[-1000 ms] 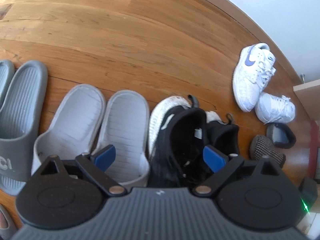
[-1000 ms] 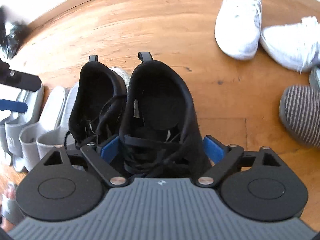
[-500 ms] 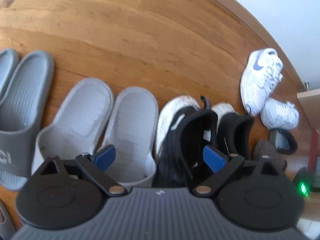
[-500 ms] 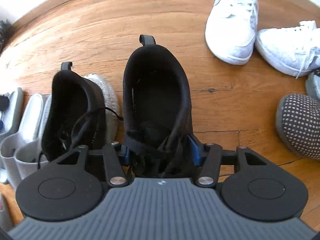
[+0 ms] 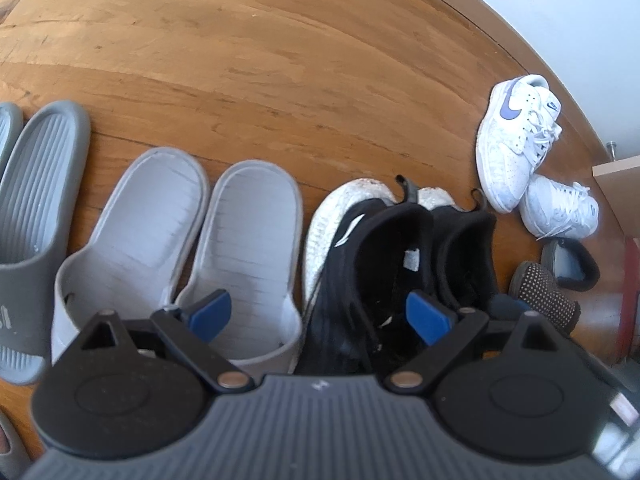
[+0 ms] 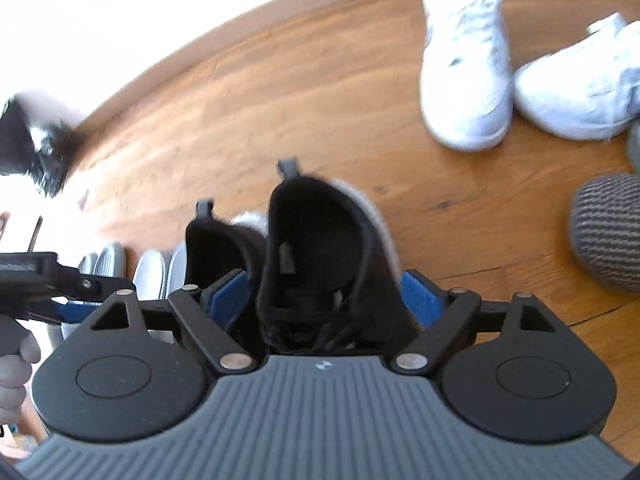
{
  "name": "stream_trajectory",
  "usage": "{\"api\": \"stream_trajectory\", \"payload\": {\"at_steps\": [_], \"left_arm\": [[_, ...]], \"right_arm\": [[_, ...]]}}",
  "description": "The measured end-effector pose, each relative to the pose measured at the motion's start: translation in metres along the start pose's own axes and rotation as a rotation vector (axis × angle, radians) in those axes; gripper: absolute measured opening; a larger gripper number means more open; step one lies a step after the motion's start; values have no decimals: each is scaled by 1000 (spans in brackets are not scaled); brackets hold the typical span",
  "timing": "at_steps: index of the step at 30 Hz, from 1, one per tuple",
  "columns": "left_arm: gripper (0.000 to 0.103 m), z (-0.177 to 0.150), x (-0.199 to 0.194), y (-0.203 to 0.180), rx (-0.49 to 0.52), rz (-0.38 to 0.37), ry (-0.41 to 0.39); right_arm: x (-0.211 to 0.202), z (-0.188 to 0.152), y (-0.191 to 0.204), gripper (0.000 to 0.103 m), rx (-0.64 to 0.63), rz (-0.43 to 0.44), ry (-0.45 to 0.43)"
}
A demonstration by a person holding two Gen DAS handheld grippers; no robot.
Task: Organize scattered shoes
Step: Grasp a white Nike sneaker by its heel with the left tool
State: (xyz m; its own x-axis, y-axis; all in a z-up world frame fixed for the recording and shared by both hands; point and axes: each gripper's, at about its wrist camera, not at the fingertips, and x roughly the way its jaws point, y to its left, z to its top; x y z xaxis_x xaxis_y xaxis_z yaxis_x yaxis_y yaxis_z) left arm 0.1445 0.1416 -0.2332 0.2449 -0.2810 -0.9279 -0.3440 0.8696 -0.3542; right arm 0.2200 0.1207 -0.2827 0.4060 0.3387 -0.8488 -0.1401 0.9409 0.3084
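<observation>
We are holding the left hand-held gripper (image 5: 319, 315) spread wide and empty above a row of shoes lying on the wooden floor (image 5: 248, 64). In that row, a pale grey pair of slides (image 5: 176, 240) is sitting beside two black sneakers (image 5: 400, 256), which are standing side by side. We are keeping the right hand-held gripper (image 6: 326, 300) released too, its blue pads (image 6: 420, 298) flanking the right black sneaker (image 6: 324, 256) with the jaws apart; whether the pads are touching the shoe we cannot tell. To the right, two white sneakers (image 6: 516, 68) are lying toe to toe, well apart from the row, and a dotted grey slipper (image 6: 608, 232) is resting near them.
</observation>
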Motion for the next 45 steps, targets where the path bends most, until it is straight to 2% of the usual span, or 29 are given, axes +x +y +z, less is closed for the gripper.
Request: {"api": "stream_trajectory", "payload": {"at_steps": [5, 11, 16, 19, 20, 23, 24, 25, 26, 27, 29, 31, 32, 34, 37, 40, 44, 45], "left_arm": [[95, -1, 5, -33, 65, -7, -28], [95, -11, 20, -106, 231, -25, -55], [95, -20, 28, -149, 320, -1, -63], [95, -16, 27, -168, 370, 7, -95], [95, -13, 27, -173, 384, 9, -109], [95, 2, 30, -192, 445, 6, -195], [95, 11, 34, -203, 474, 14, -230], [95, 19, 39, -212, 496, 19, -247], [95, 27, 44, -221, 517, 23, -262], [95, 29, 46, -226, 522, 24, -267], [95, 43, 61, -250, 565, 32, -323], [95, 50, 81, -276, 636, 74, -398], [95, 51, 87, -283, 652, 84, -408], [95, 56, 103, -298, 678, 94, -423], [95, 75, 134, -326, 680, 88, -443], [95, 91, 154, -343, 657, 94, -427], [96, 112, 199, -352, 624, 204, -297], [91, 115, 208, -349, 605, 213, -276]], "right_arm": [[-30, -6, -48, 89, 92, -64, -38], [-55, -24, -109, 89, 149, -186, -76], [-53, -19, -136, 89, 53, -303, -154], [-45, -8, -138, 88, -24, -278, -192], [-38, -3, -138, 88, -122, -242, -205], [-13, 4, -144, 86, -262, -159, -152], [-10, 6, -146, 83, -266, -162, -139], [10, 10, -158, 71, -277, -205, -63], [15, 11, -165, 69, -290, -228, -34], [16, 11, -170, 69, -312, -252, -24], [13, 9, -181, 69, -336, -354, -30], [7, 9, -198, 71, -255, -414, -28], [1, 7, -206, 73, -211, -433, -36], [-9, -1, -215, 82, -189, -464, -40], [-21, -13, -222, 84, -164, -458, -35], [-31, -27, -226, 84, -99, -397, -3], [-41, -33, -225, 84, -65, -353, 15], [-42, -32, -222, 84, -75, -353, 15]]}}
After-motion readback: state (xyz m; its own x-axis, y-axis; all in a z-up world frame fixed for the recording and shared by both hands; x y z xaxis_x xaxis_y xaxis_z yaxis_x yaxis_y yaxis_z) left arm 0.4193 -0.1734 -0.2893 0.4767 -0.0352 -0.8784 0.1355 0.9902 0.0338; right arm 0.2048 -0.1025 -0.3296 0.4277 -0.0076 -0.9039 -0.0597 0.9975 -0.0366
